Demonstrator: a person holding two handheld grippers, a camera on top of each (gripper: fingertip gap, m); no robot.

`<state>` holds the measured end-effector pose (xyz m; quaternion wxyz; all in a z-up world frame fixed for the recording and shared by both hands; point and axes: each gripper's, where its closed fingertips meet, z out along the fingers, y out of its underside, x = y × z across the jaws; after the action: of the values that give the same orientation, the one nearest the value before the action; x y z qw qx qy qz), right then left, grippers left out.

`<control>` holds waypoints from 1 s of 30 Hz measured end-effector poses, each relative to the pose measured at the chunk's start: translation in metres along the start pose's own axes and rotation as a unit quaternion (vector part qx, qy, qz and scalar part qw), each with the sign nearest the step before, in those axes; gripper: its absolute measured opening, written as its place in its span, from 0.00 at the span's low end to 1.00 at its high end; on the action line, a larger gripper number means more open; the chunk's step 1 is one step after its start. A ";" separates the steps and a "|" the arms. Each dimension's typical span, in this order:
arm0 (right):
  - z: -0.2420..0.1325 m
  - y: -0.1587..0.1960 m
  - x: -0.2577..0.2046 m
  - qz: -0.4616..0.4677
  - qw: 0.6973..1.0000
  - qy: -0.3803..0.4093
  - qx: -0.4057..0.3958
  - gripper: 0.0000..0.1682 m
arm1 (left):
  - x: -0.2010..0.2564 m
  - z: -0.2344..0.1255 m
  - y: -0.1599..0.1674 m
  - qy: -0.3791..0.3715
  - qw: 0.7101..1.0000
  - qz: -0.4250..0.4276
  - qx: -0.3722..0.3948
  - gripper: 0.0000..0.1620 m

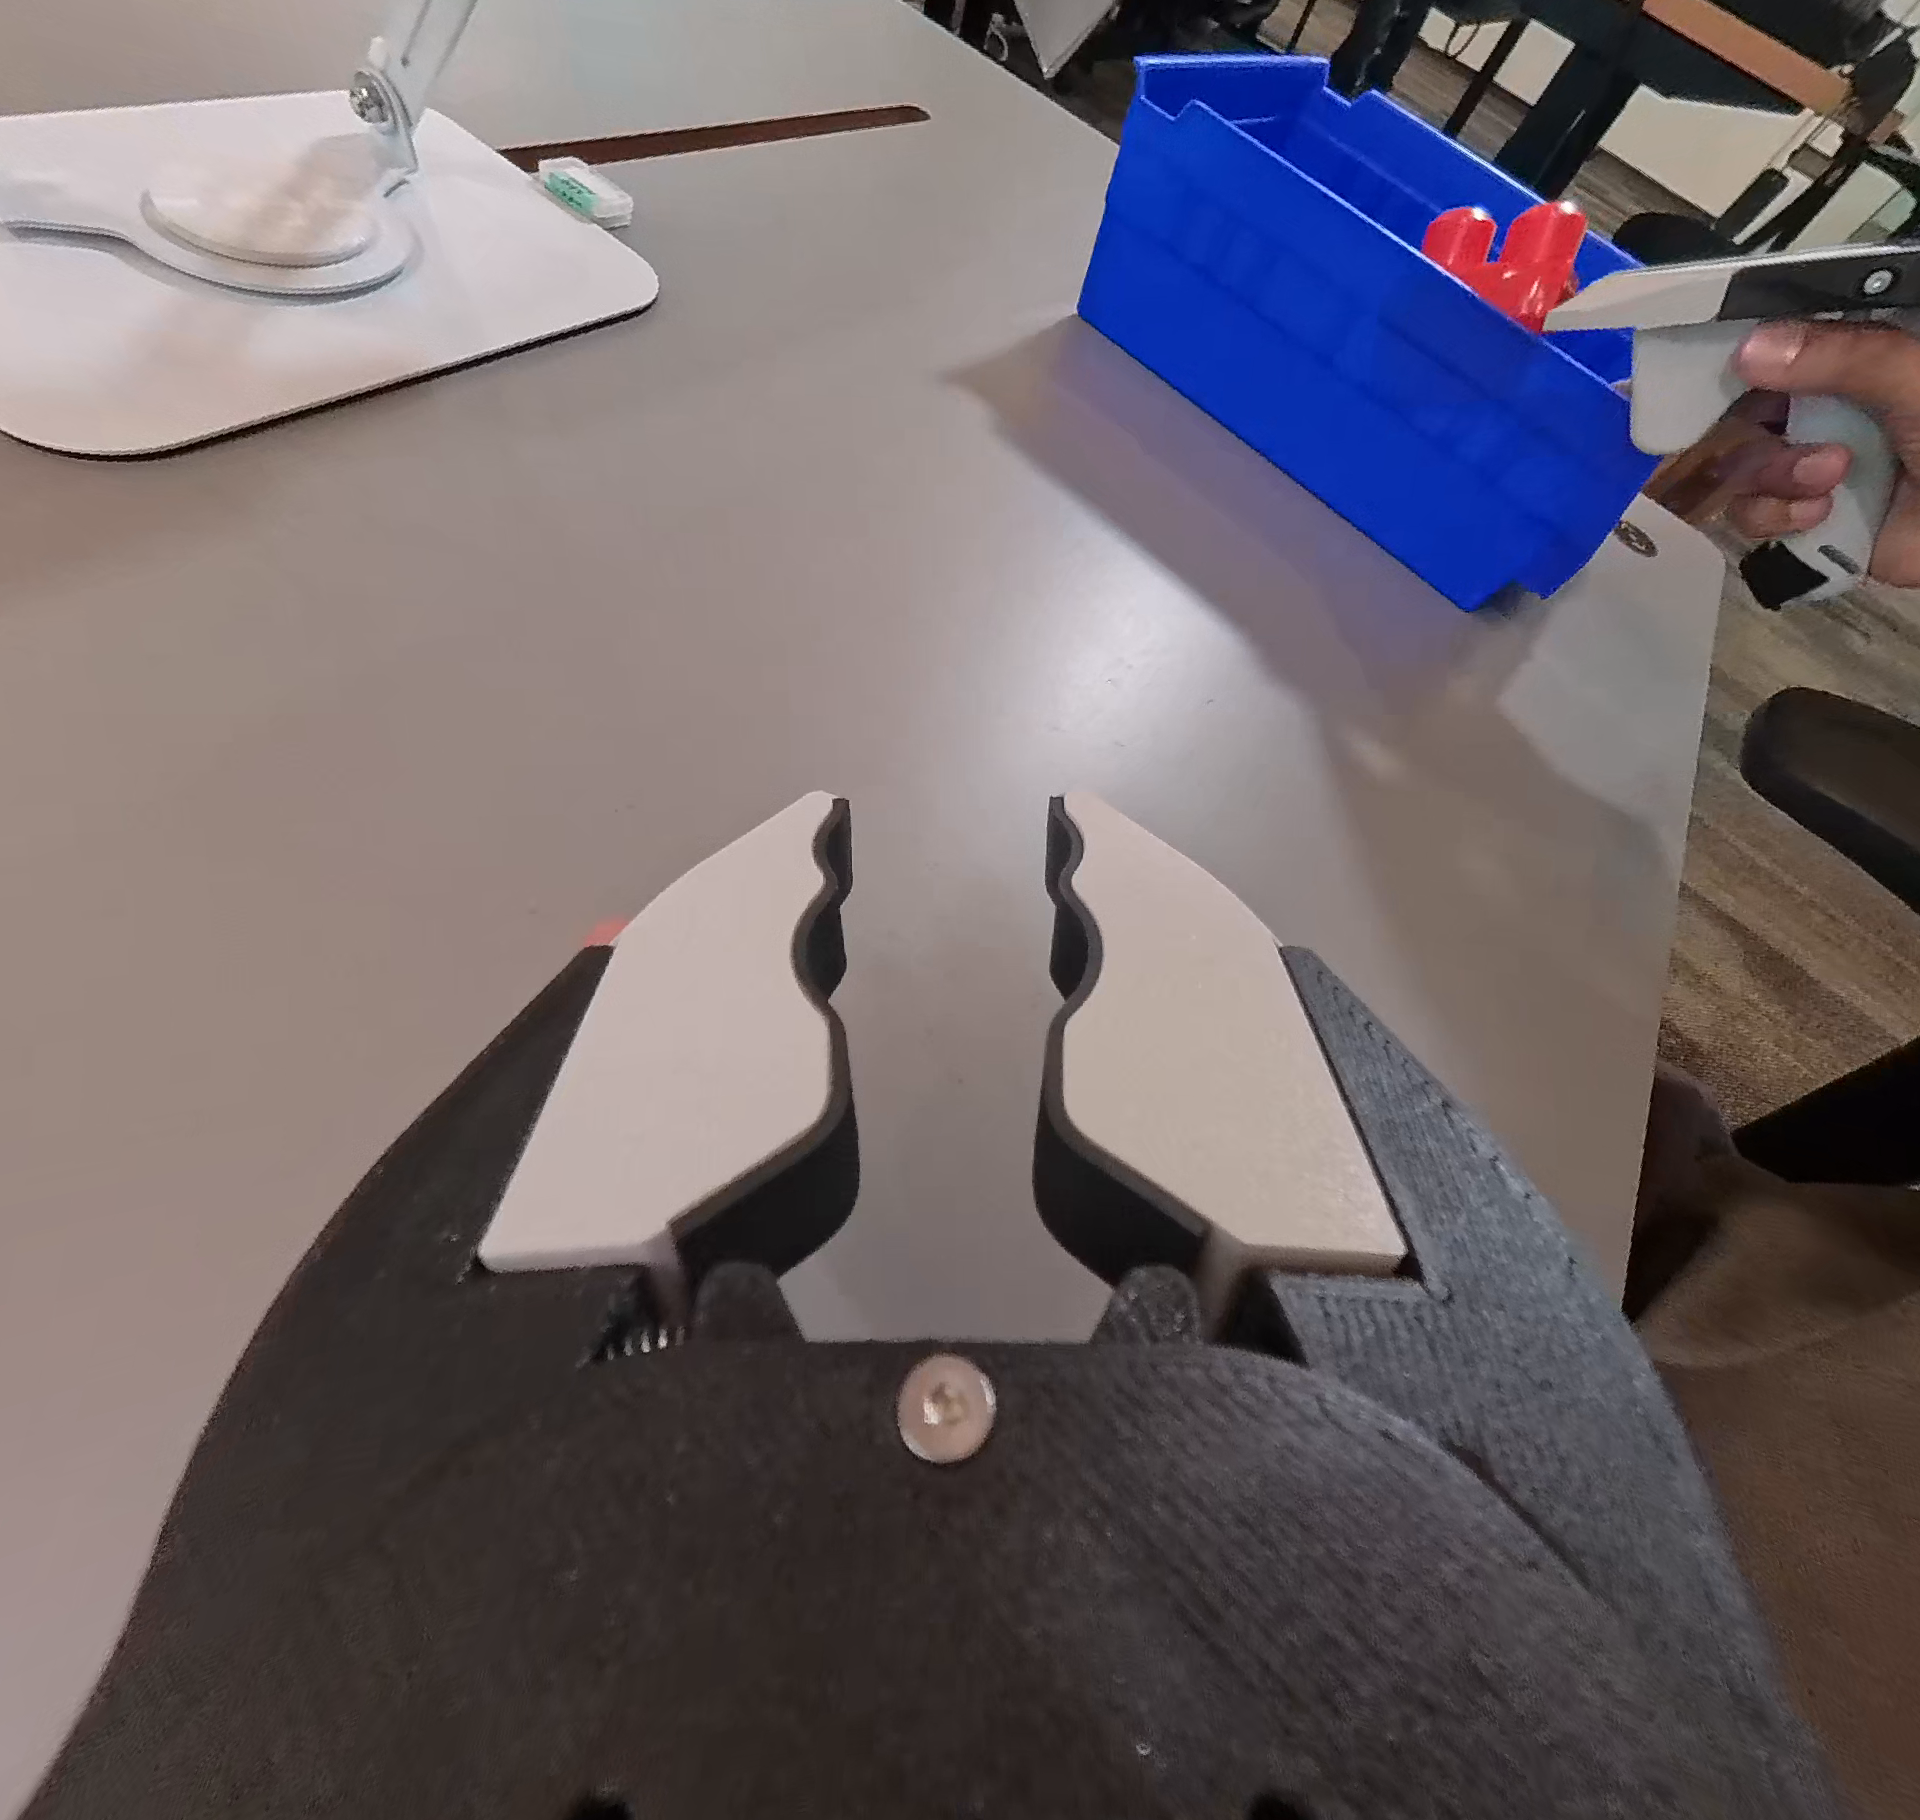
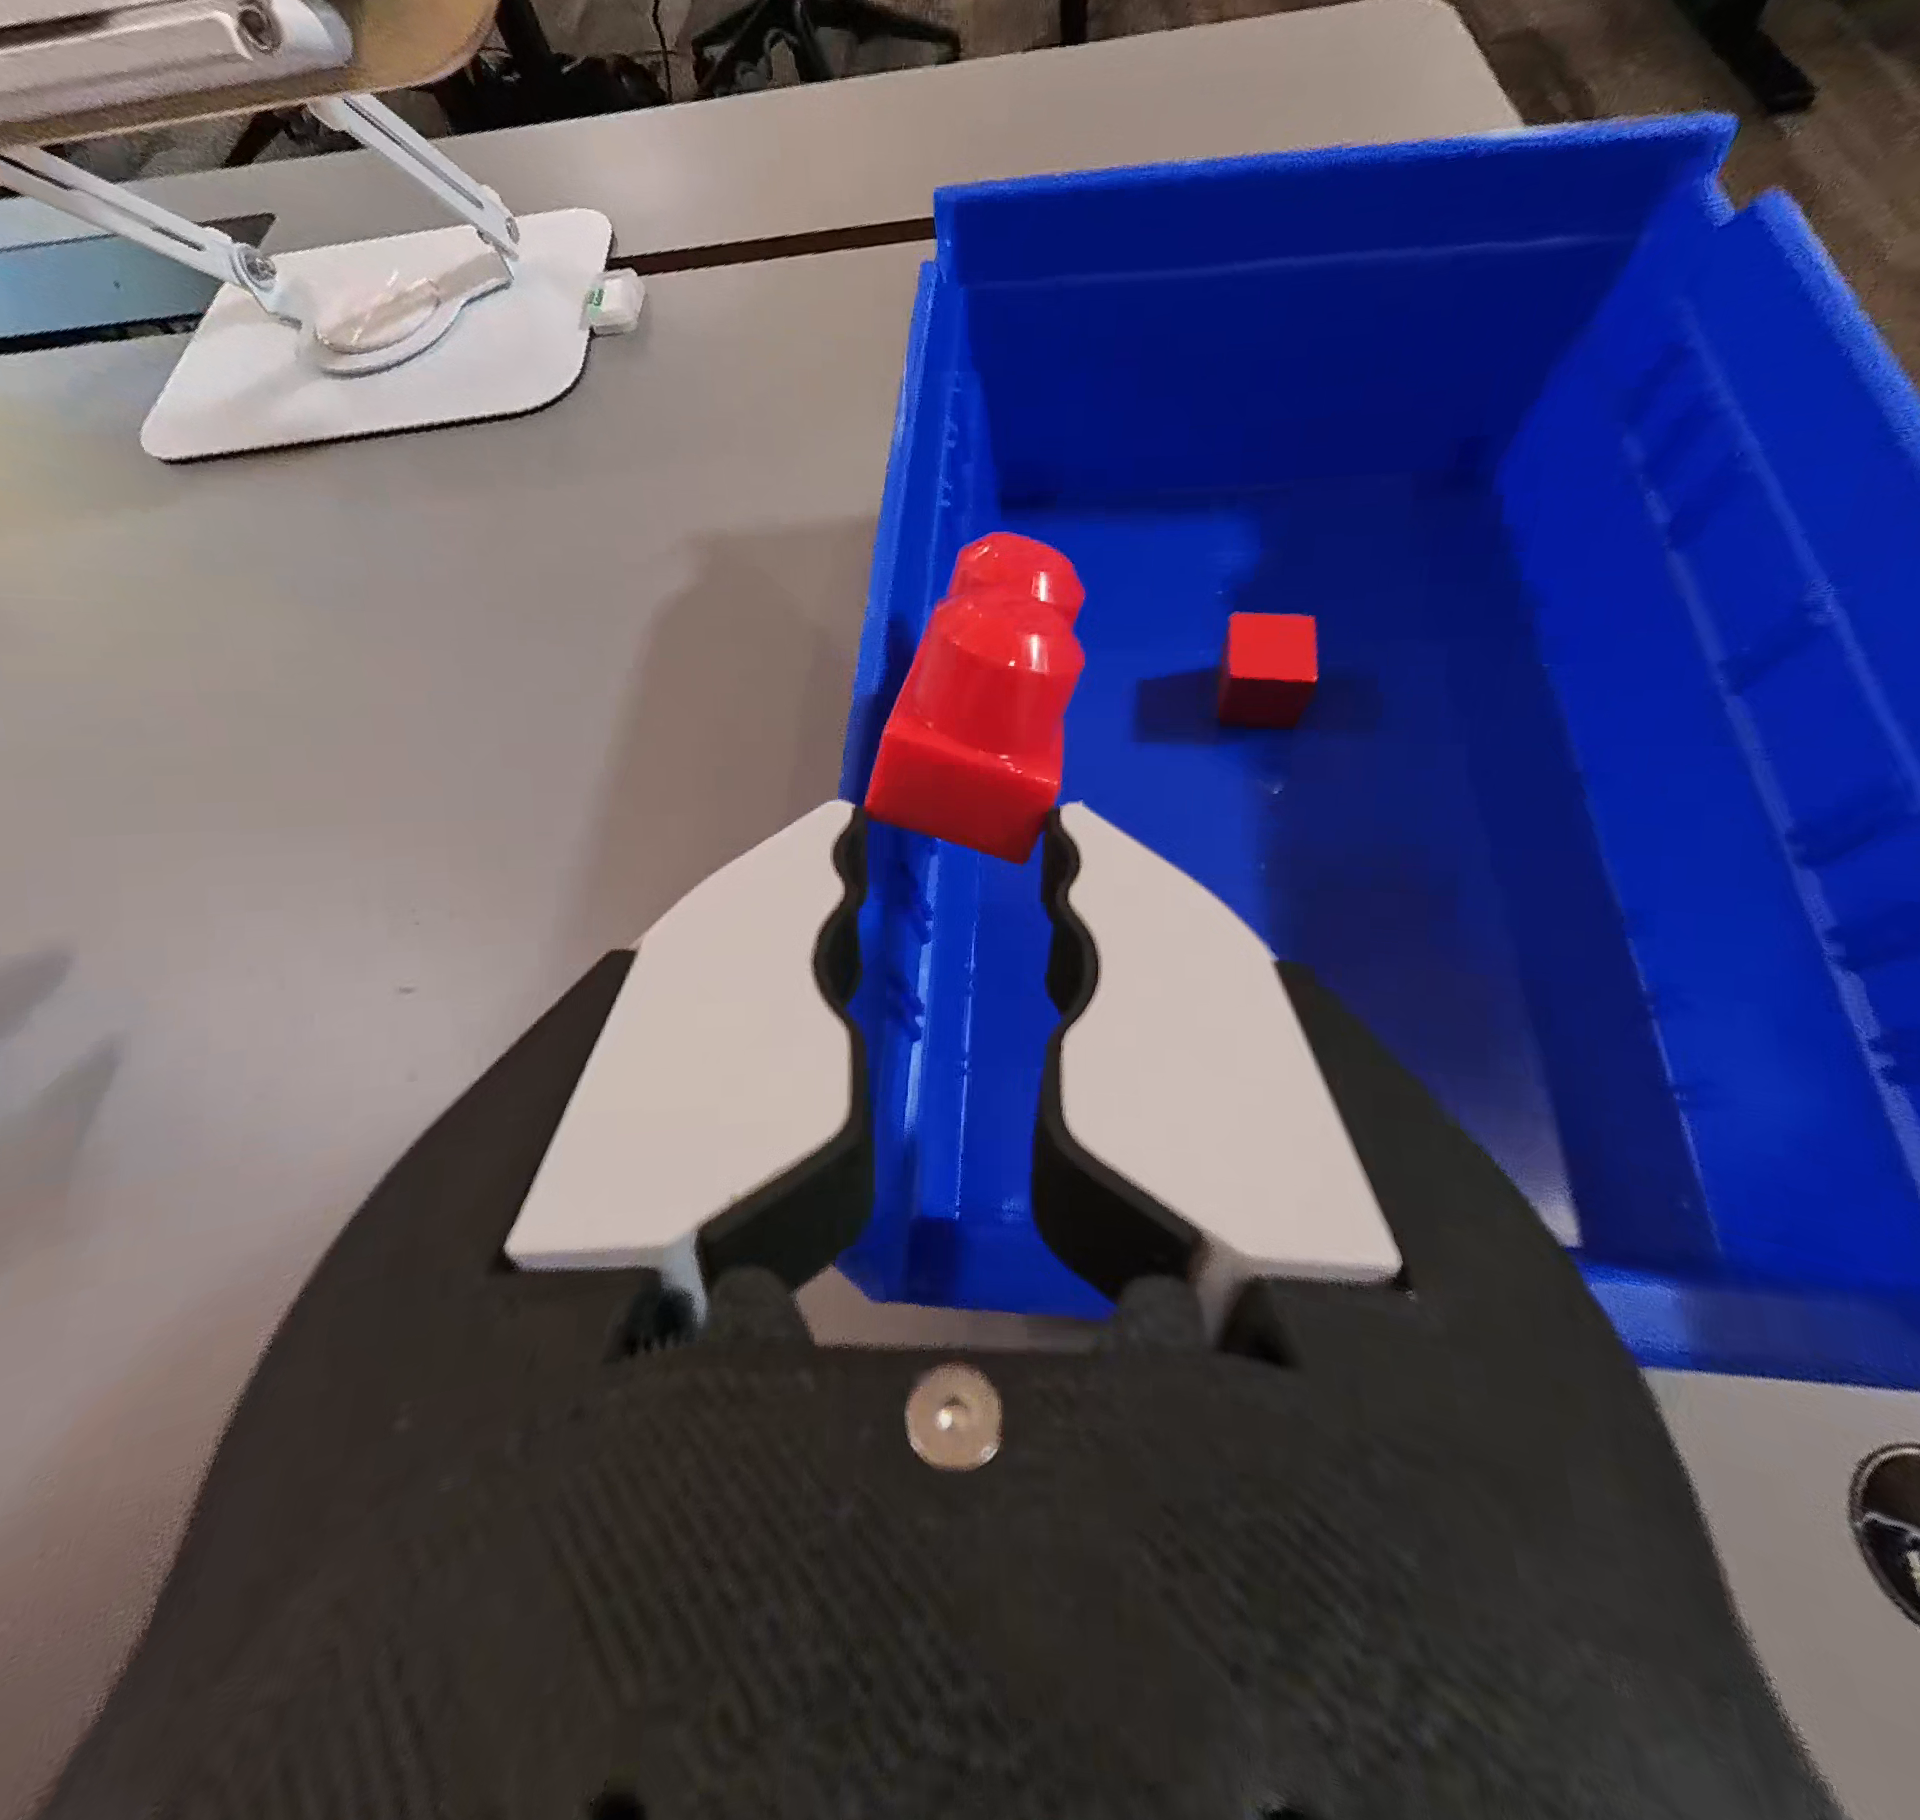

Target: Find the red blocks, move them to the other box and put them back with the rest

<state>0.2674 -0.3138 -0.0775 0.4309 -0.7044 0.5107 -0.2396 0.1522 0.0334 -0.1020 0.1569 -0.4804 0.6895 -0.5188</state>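
Observation:
My right gripper (image 2: pixel 951 820) is shut on a red studded block (image 2: pixel 977 721) by its fingertips. It holds the block tilted in the air over the left wall of the blue box (image 2: pixel 1247 368). A small red cube (image 2: pixel 1268 669) lies on the box floor. In the left wrist view the right gripper (image 1: pixel 1558 316) and its block (image 1: pixel 1507 248) show above the rim of the blue box (image 1: pixel 1299 347). My left gripper (image 1: pixel 948 814) is open and empty above the grey table. A bit of red (image 1: pixel 608 929) peeks out beside its left finger.
A white stand base with an arm (image 1: pixel 312 316) sits at the far left and also shows in the right wrist view (image 2: pixel 384 347). A small white and green item (image 1: pixel 585 193) lies next to it. The table's right edge runs just past the box, with a black chair (image 1: pixel 1839 783) beyond. My right fingertips sit around 35 cm from my left ones. The right tips stand about 15 cm off the small red cube (image 2: pixel 1268 669).

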 end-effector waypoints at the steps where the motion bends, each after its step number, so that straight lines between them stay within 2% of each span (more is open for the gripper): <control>1: -0.001 -0.003 0.000 0.001 1.000 -0.003 0.007 0.20 | -0.001 0.000 0.000 -0.001 1.000 -0.001 0.000 0.23; 8: -0.008 -0.015 0.027 0.088 0.994 -0.031 0.064 0.19 | -0.003 -0.004 0.002 -0.006 1.000 -0.004 0.000 0.23; 10: -0.012 -0.019 0.039 0.135 0.985 -0.042 0.095 0.01 | -0.003 -0.004 0.003 -0.008 1.000 -0.004 -0.002 0.23; 13: -0.013 -0.018 0.060 0.181 0.978 -0.036 0.102 0.00 | -0.005 -0.006 0.004 -0.013 1.000 -0.004 -0.001 0.23; 22: -0.009 -0.013 0.083 0.046 0.994 0.078 0.054 0.01 | -0.011 -0.012 0.007 -0.027 1.000 -0.011 -0.002 0.23; 27: -0.006 0.007 0.089 -0.031 0.991 0.127 -0.032 0.16 | -0.012 -0.013 0.008 -0.029 0.999 -0.016 -0.002 0.23; 30: -0.003 0.023 0.086 -0.037 0.988 0.125 -0.082 0.18 | -0.011 -0.013 0.008 -0.027 1.000 -0.015 -0.004 0.23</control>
<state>0.2848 -0.3972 -0.1047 0.2955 -0.7199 0.5522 -0.2991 0.1444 0.0495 -0.1070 0.1655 -0.5051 0.6796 -0.5056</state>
